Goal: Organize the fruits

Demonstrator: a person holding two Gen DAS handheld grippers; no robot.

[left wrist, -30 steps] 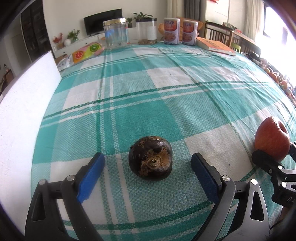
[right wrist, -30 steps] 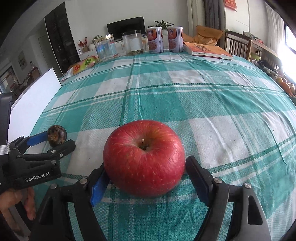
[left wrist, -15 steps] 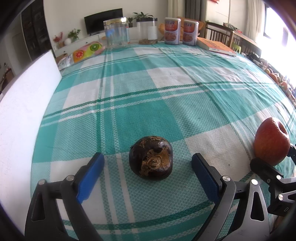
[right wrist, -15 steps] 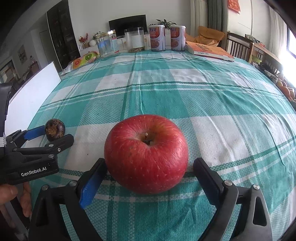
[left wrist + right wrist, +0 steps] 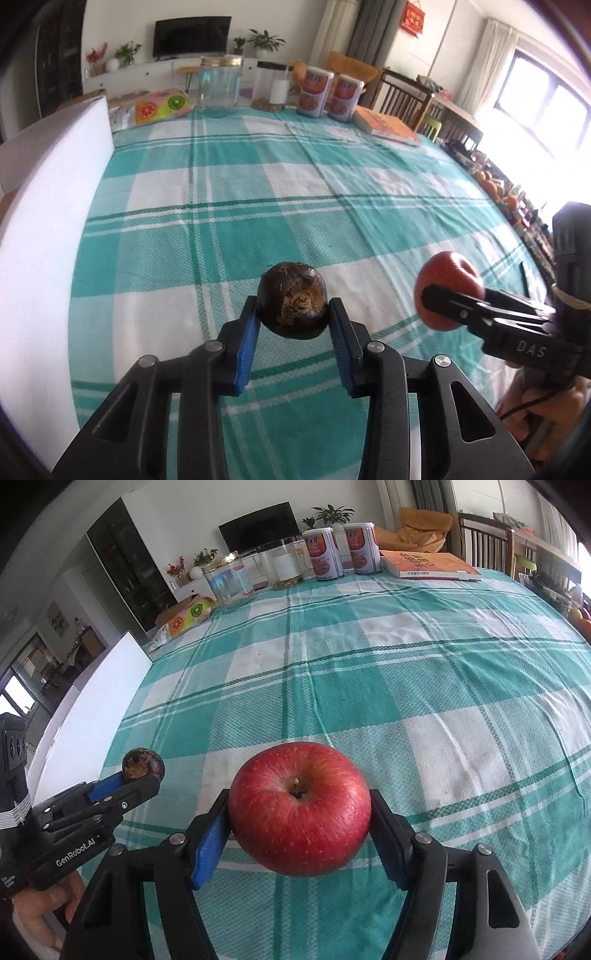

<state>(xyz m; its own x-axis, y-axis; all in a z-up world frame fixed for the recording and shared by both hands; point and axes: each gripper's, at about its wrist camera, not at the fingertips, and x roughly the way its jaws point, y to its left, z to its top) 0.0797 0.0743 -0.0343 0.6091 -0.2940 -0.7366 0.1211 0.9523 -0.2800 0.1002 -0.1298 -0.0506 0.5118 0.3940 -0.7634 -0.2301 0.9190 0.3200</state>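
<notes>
My left gripper point(image 5: 292, 308) has its jaws closing, and the blue pads press both sides of a dark brown round fruit point(image 5: 291, 291), which hangs just above the green checked tablecloth point(image 5: 258, 177). My right gripper point(image 5: 299, 803) is likewise closing, its pads pressed against a red apple point(image 5: 299, 823) held clear of the cloth. The left wrist view shows the apple point(image 5: 452, 267) at the right behind a black finger. In the right wrist view the dark fruit point(image 5: 146, 762) sits in the other gripper at the left.
A white board point(image 5: 44, 229) lines the table's left side. Along the far edge stand a glass jar point(image 5: 221, 85), a second jar point(image 5: 272, 88), two cans point(image 5: 314, 92), an orange book point(image 5: 388, 125) and a fruit-print packet point(image 5: 159, 107). Chairs and oranges lie beyond the right edge.
Both grippers have closed from wide open onto their fruits. The dark fruit and the apple have come up off the cloth, and both views have tilted upward.
</notes>
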